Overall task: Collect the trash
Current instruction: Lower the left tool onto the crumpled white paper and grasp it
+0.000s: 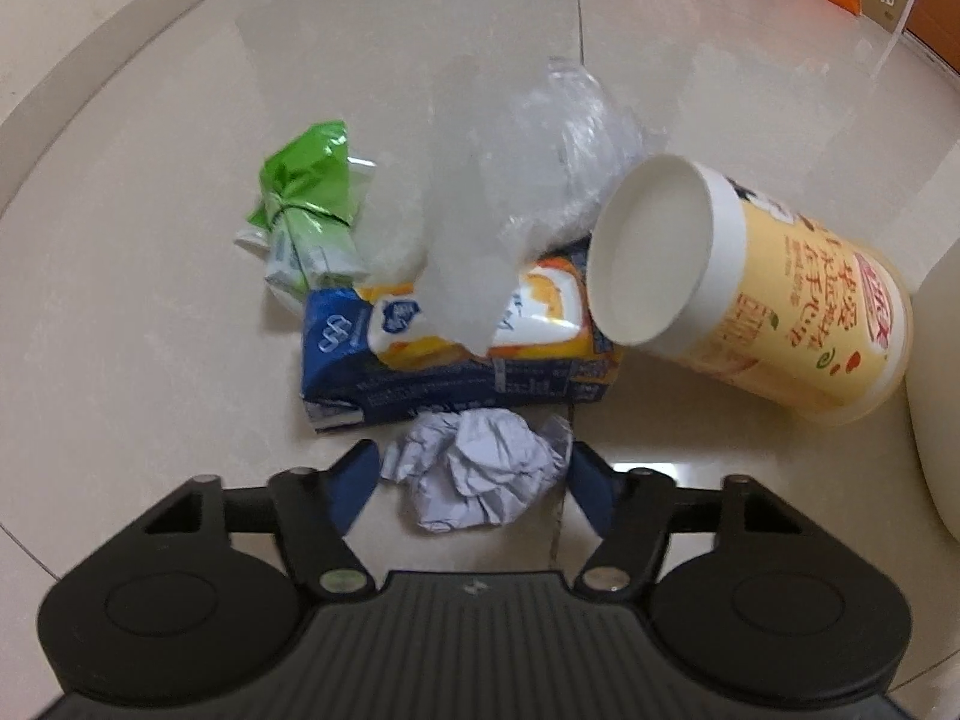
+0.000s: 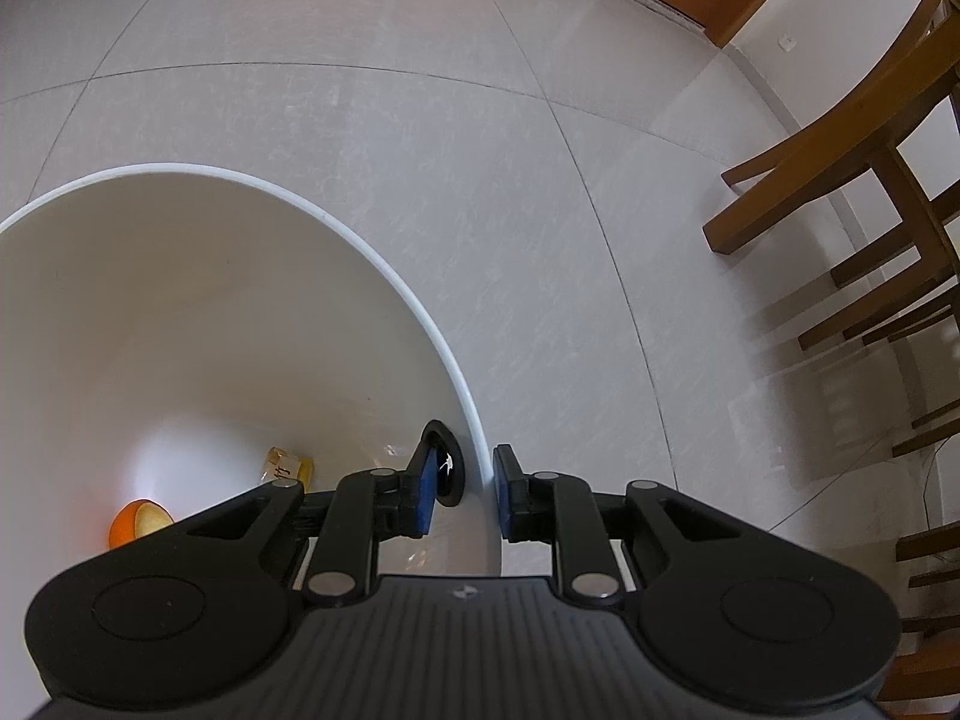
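Left wrist view: the left tool (image 1: 474, 480) pointed down at a pale tiled floor (image 1: 150, 312), its blue fingertips (image 1: 354, 492) set on either side of a crumpled white paper ball (image 1: 480, 474) and touching or nearly touching its edges; whether they pressed on it could not be told. No earlier frame being shown, only this stance is recorded. Just beyond the ball lay a blue and yellow snack packet (image 1: 456, 360), with a crumpled clear plastic bag (image 1: 510, 180) draped over it. A green foil wrapper (image 1: 306, 204) lay to the left of the packet, and a tipped yellow paper cup with a white rim (image 1: 750, 294) lay to its right, mouth toward the camera. Right wrist view: the right tool (image 2: 462, 492) was clamped on the thin rim of a white plastic bin (image 2: 372, 252), one blue finger inside the wall beside a black-edged handle hole (image 2: 447, 468) and the other outside. Inside the bin, at its bottom, lay a piece of orange peel (image 2: 141, 522) and a small yellow wrapper (image 2: 285, 465). Wooden chair legs (image 2: 840, 192) stood on the floor to the right.
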The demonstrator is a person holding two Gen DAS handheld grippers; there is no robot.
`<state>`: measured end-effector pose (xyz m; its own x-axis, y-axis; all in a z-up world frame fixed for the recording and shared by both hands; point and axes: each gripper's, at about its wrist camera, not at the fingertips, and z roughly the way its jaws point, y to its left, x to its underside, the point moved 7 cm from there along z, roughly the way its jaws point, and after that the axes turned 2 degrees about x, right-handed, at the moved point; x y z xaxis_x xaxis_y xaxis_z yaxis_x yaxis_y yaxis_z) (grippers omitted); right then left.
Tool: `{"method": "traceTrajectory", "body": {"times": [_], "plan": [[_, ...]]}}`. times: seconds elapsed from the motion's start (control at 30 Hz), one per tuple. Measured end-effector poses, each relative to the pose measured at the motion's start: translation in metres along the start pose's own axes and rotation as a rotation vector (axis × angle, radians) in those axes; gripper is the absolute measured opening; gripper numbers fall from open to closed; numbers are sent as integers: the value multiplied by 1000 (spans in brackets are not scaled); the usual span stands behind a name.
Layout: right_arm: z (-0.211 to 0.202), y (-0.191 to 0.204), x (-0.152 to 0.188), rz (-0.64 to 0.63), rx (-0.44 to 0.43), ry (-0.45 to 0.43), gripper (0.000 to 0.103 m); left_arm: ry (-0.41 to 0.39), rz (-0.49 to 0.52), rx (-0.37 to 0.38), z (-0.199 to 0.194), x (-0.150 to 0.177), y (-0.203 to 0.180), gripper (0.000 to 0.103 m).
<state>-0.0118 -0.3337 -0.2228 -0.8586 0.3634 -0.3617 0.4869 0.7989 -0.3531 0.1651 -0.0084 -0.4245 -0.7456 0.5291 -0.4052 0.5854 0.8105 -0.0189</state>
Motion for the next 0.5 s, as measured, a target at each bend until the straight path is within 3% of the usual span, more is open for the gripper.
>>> {"method": "traceTrajectory", "body": {"times": [0.17,0.5], "plan": [[0,1,-1,0,0,1,23,-5,3,17,-3,-3,1,51],[1,-1,-1,5,-1,1,23,12,42,40,-11,-12,5,48]]}}
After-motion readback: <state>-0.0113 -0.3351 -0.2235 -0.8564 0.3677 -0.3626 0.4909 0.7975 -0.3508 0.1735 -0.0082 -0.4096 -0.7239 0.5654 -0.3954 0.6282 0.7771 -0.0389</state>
